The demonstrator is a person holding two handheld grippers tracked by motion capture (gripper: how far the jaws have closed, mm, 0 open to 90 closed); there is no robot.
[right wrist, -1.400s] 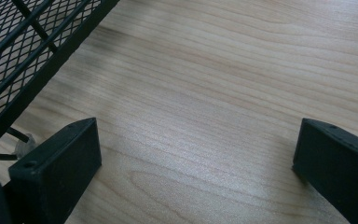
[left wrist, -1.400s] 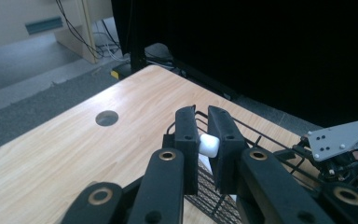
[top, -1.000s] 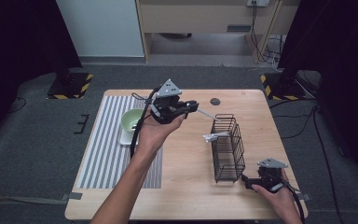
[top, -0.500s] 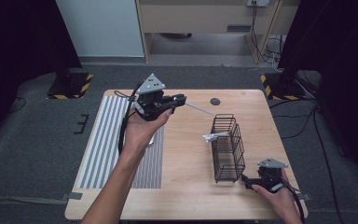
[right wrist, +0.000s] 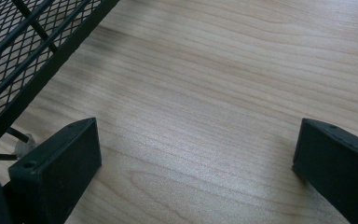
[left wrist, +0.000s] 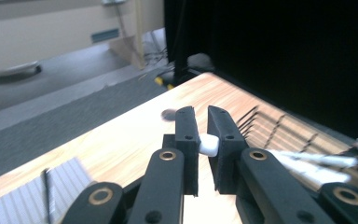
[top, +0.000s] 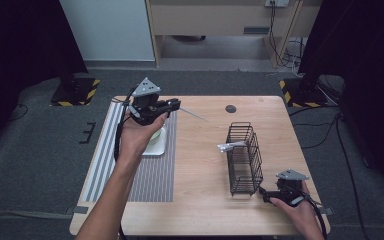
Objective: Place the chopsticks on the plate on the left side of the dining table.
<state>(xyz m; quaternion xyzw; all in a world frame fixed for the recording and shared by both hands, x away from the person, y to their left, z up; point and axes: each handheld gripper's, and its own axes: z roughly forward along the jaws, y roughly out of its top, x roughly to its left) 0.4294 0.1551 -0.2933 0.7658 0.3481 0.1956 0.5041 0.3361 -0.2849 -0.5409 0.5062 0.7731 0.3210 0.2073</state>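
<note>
My left gripper (top: 176, 104) hovers above the far part of the striped mat (top: 150, 176), jaws pointing right toward the wire basket (top: 244, 159). It is shut on a thin utensil (top: 196, 115) whose metal shaft slants out to the right. In the left gripper view the white handle of the utensil (left wrist: 209, 145) is pinched between the jaws of my left gripper (left wrist: 200, 113). A second white-handled utensil (top: 231, 146) leans over the basket's left rim. My right gripper (top: 267, 194) rests open on the table at the basket's near right corner. In the right gripper view my right gripper (right wrist: 196, 154) has bare wood between its jaws.
A green bowl (top: 158, 134) on a white tray (top: 155, 148) lies under the left hand. A small black disc (top: 230, 108) sits near the far table edge. The basket's mesh corner (right wrist: 23, 56) stands close to the right gripper's left jaw.
My left gripper has carried the utensil leftward, away from the basket and over the bowl and mat. The right gripper has stayed put.
</note>
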